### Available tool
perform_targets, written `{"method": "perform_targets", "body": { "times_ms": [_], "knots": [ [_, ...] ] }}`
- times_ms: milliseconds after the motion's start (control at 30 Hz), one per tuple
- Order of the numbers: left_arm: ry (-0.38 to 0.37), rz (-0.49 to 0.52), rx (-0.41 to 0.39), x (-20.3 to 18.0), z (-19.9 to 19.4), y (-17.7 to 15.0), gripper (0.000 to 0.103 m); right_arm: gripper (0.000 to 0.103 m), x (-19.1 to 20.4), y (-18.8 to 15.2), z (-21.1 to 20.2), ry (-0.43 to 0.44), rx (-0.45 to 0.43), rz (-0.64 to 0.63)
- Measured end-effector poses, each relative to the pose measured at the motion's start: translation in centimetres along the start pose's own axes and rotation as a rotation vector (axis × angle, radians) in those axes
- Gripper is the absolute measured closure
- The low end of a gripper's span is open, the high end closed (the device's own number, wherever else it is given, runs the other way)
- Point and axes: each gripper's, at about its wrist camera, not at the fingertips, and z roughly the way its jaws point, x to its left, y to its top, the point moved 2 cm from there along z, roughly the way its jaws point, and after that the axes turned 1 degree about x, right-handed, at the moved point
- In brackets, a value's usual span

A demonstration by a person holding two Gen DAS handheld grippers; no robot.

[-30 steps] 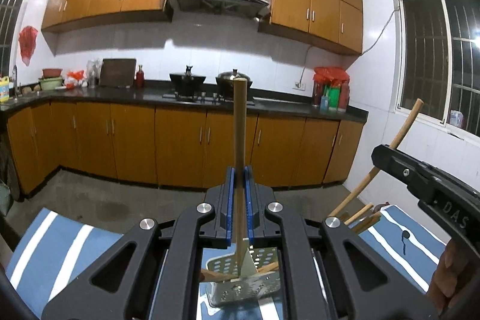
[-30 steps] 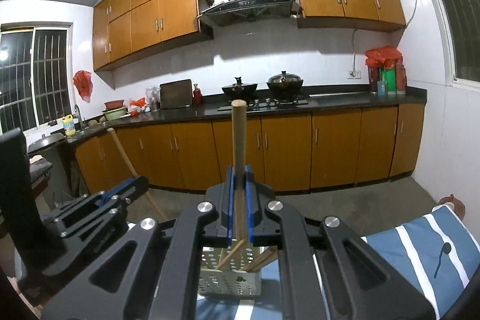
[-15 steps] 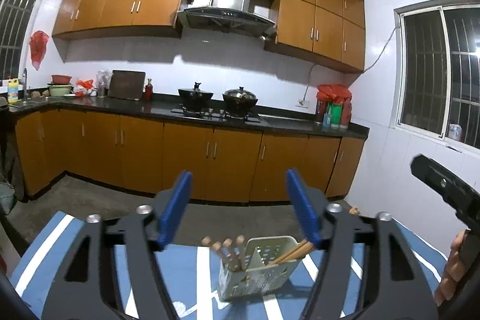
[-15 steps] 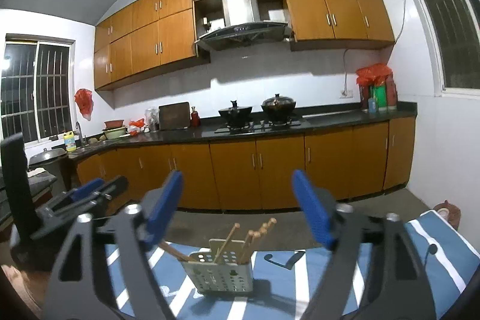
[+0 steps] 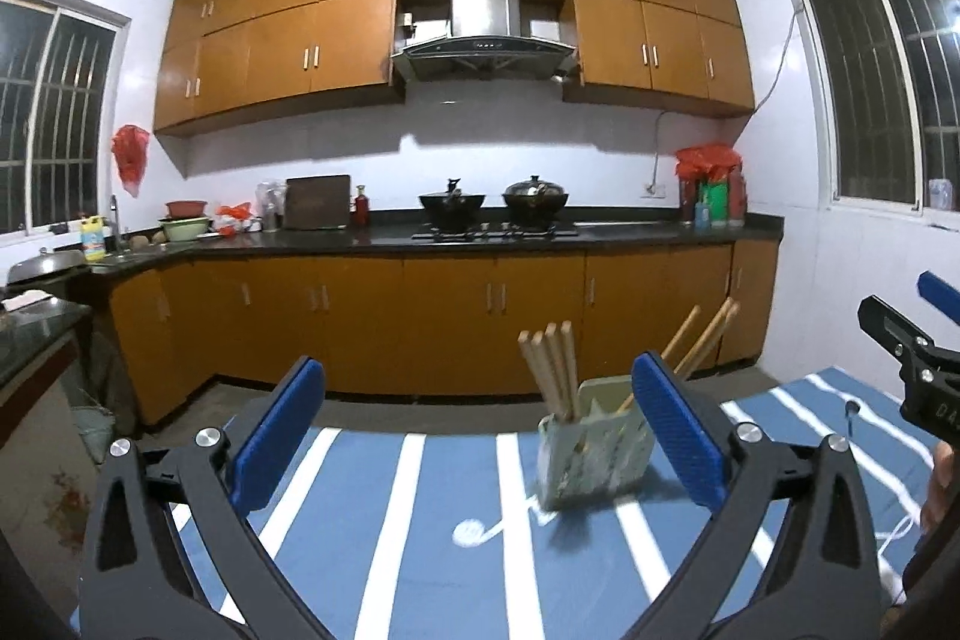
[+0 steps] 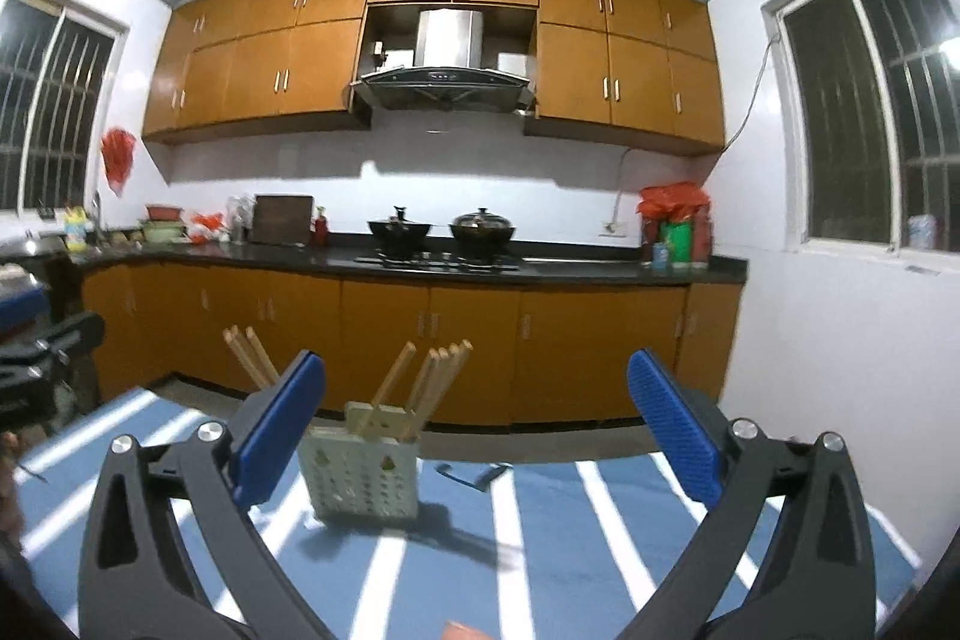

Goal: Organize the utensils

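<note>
The utensil holder [image 5: 591,454] stands upright on the blue striped desk [image 5: 420,532], just inside the right jaw of the left gripper [image 5: 480,436]. In the right wrist view the same holder [image 6: 360,472] sits just inside the left jaw of the right gripper [image 6: 477,430]. The wooden sticks [image 5: 555,370] stand in it, leaning. The left wrist view shows 2 groups: 1 bunch at the holder's left end and 1 slanting out behind the right jaw. The right wrist view shows the holder's perforated face and a small dark object [image 6: 474,473] lying on the desk beyond it, between the jaws.

Both grippers point roughly level across the desk toward the kitchen counter. Each view catches the other gripper at its edge, with a bit of a hand.

Both pairs of jaws stand wide, with nothing pressed between the pads. They have just been opening: 1 second ago each pair clamped a stick upright over the holder. Both grippers have since drawn back from it.
</note>
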Motion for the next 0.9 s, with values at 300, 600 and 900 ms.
{"method": "perform_targets", "body": {
  "times_ms": [300,600,900],
  "knots": [
    [0.009,-0.010,0.077,-0.1,-1.8,-6.0,0.002,0.004,1.3,-5.8,-1.6,0.035,0.151,0.019],
    [-0.006,0.025,0.136,-1.2,-2.2,-9.3,0.002,0.004,2.8,-9.2,-2.9,0.057,0.200,0.015],
    [-0.014,0.017,0.200,-1.3,-2.6,-12.3,0.002,0.004,2.7,-12.0,-2.7,0.068,0.282,0.041]
  ]
}}
